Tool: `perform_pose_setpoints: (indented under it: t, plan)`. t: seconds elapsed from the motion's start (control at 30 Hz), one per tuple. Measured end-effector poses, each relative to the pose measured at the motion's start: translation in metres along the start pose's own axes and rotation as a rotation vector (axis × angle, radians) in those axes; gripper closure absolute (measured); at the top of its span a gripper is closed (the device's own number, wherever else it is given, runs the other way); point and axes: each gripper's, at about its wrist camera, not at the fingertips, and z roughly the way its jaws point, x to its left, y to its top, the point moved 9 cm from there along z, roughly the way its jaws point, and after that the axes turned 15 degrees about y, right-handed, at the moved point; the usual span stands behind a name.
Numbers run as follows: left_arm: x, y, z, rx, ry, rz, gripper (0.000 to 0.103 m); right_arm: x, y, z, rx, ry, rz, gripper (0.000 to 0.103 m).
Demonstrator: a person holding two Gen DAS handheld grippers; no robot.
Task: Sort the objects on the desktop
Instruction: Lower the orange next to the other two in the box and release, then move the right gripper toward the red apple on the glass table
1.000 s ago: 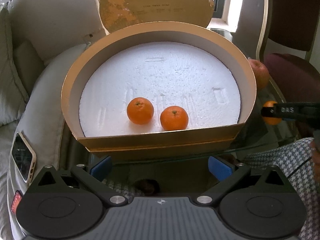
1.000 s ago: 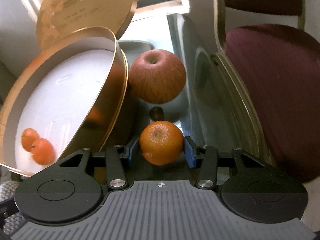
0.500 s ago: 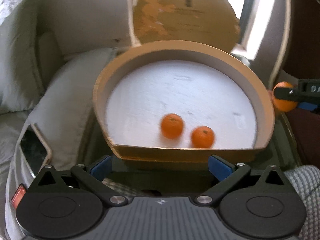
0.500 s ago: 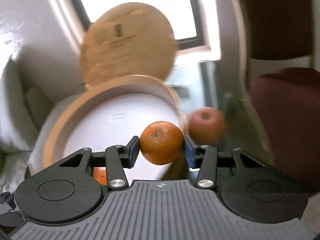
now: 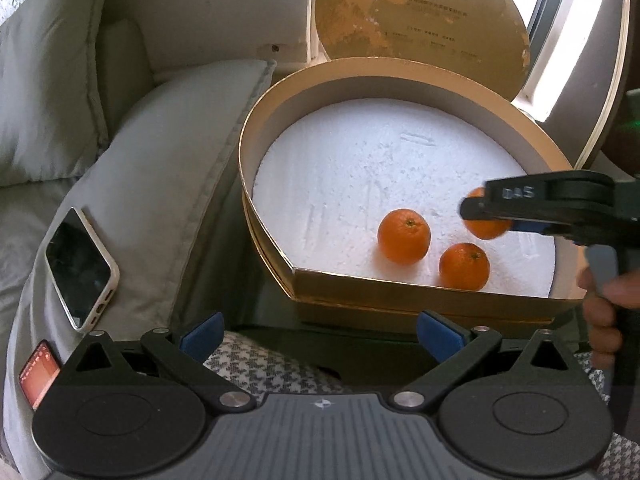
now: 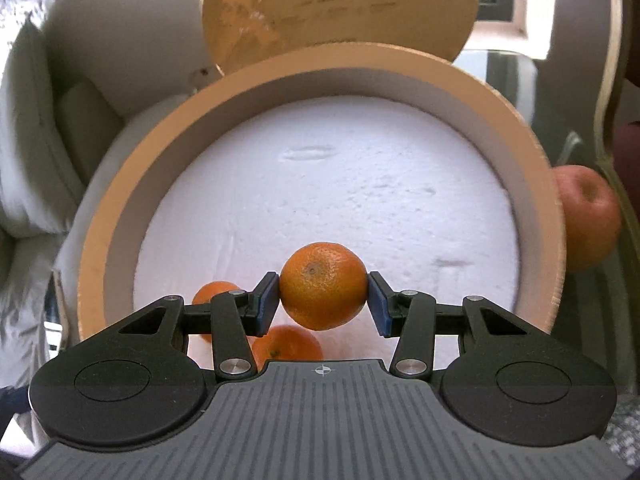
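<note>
My right tool point(image 6: 323, 298) is clamped on a tangerine point(image 6: 322, 285), both blue pads pressed against its sides, the fruit sitting clear between the fingertips. It hangs over the near part of the round box point(image 6: 532, 184), above the white foam point(image 6: 340, 200) that lines it. In the left wrist view the same tool point(image 5: 486, 216) reaches in from the right edge, with the person's hand point(image 5: 604, 312) on its grip, and the held tangerine point(image 5: 486, 230) is partly hidden behind the black finger

Two more tangerines lie on the foam near the box's front wall: one point(image 5: 404, 235) toward the middle, the other point(image 5: 464, 266) just right of it and closer to the wall. They sit near each other; I cannot tell whether they touch

My left tool point(image 5: 320, 330) stands wide open with nothing between its pads, low in front of the box and outside it

An apple point(image 6: 588, 216) rests on the glass bench point(image 6: 500, 76), just outside the box's right wall. The box lid point(image 5: 420, 20) stands upright behind the box. A phone point(image 5: 80, 268) lies face up on a grey cushion point(image 5: 168, 200) to the left, well apart from the box
</note>
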Motion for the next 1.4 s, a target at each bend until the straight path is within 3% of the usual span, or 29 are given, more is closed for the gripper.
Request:
perform_pose_setpoints:
  t: [0.37,0.5,0.6,0.87,1.17,1.4]
  plan:
    - [-0.004,-0.005,0.007,0.021,-0.001,0.013,0.001,-0.001,-0.003,0.030,0.051,0.019,0.006,0.053]
    - [-0.005,-0.005,0.005,0.017,0.005,0.018,0.001,-0.002,-0.003,0.028,0.053,0.032,0.036,0.043]
    - [-0.006,-0.005,-0.001,0.006,0.011,0.027,0.001,-0.004,0.002,0.017,0.026,0.037,0.051,0.036]
    - [-0.015,-0.004,-0.025,-0.040,0.013,0.051,0.001,0.006,0.000,-0.037,-0.039,0.039,-0.005,0.035]
    - [-0.037,-0.006,-0.056,-0.106,0.005,0.103,0.001,-0.001,-0.032,-0.101,-0.074,0.069,0.021,0.031]
    - [-0.056,-0.013,-0.072,-0.136,-0.002,0.152,0.001,-0.025,-0.062,-0.125,-0.079,0.061,0.087,0.031]
